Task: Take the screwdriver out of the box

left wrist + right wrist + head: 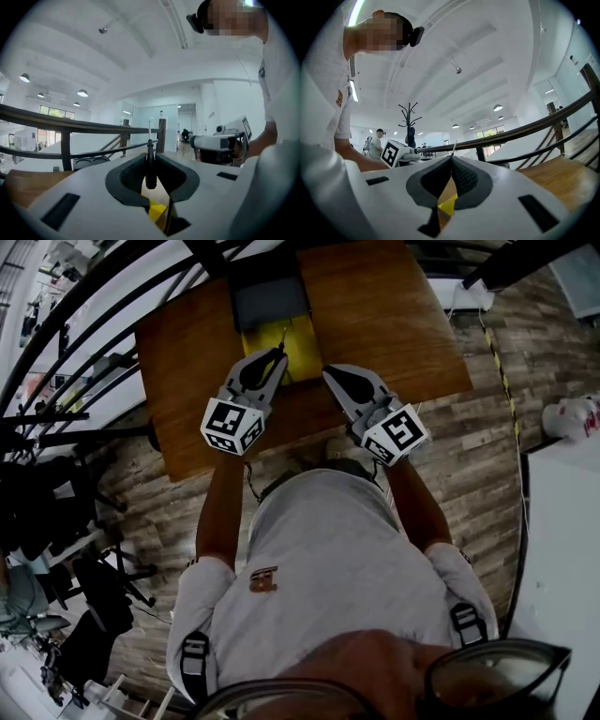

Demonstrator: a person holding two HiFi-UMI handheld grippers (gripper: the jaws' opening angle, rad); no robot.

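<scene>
Glasses rim (497, 676) and your pale shirt (328, 568) closest, at bottom of head view. Your left gripper (278, 355): fingers clamped on black handle of screwdriver (150, 166), thin shaft sticking out past tips. Screwdriver held in air above open yellow box (302, 351) on wooden surface (394, 324). Dark grey lid (270, 298) lies beyond yellow part. Your right gripper (330, 375): fingers together, nothing between, tips just beside box's near right corner.

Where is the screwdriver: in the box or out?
Out. The left claw is shut on the screwdriver, holding it upright above the yellow box.
</scene>
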